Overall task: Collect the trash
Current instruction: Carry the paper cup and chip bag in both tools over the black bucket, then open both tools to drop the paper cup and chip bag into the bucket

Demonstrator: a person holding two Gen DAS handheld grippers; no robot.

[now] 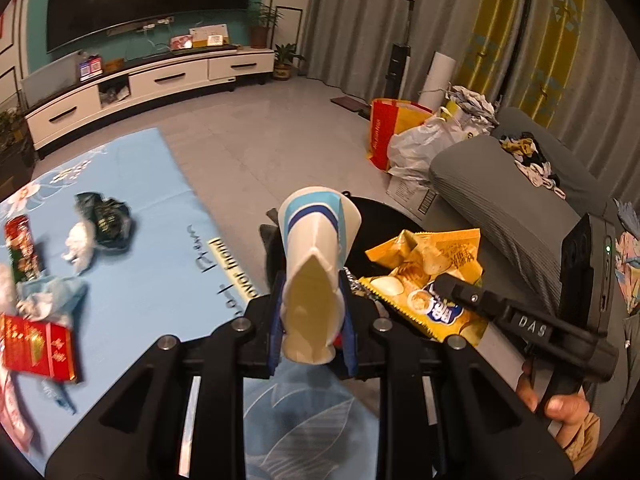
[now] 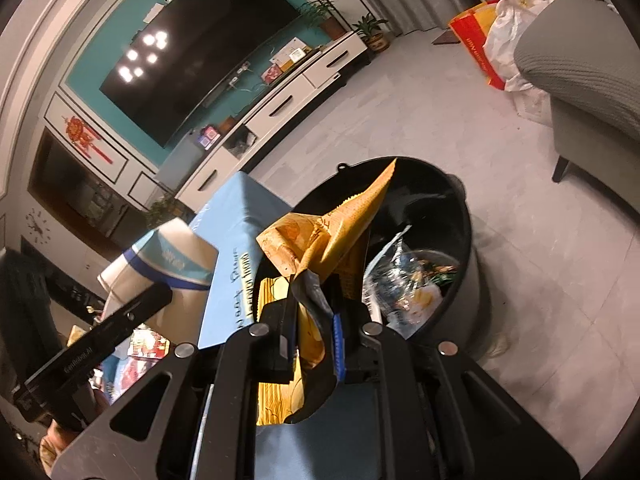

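Note:
My left gripper point(image 1: 310, 296) is shut on a crushed white paper cup point(image 1: 316, 240) with blue stripes, which it holds in front of the black bin point(image 1: 386, 206). To its right hangs a yellow chip bag point(image 1: 428, 264), gripped at its lower edge by my right gripper point(image 1: 452, 286). In the right wrist view my right gripper point(image 2: 316, 304) pinches that chip bag point(image 2: 344, 228) above the near rim of the bin point(image 2: 460, 200). Clear wrappers point(image 2: 408, 280) lie inside the bin. The cup point(image 2: 172, 256) and the left gripper point(image 2: 160, 288) show at the left.
A blue tablecloth point(image 1: 160, 220) carries a black crumpled bag point(image 1: 106, 220), white tissue point(image 1: 80, 246), a red can point(image 1: 20, 248) and a red box point(image 1: 36, 348). A grey sofa point(image 1: 500, 200) stands right of the bin. Shopping bags point(image 1: 388, 132) sit on the tiled floor behind.

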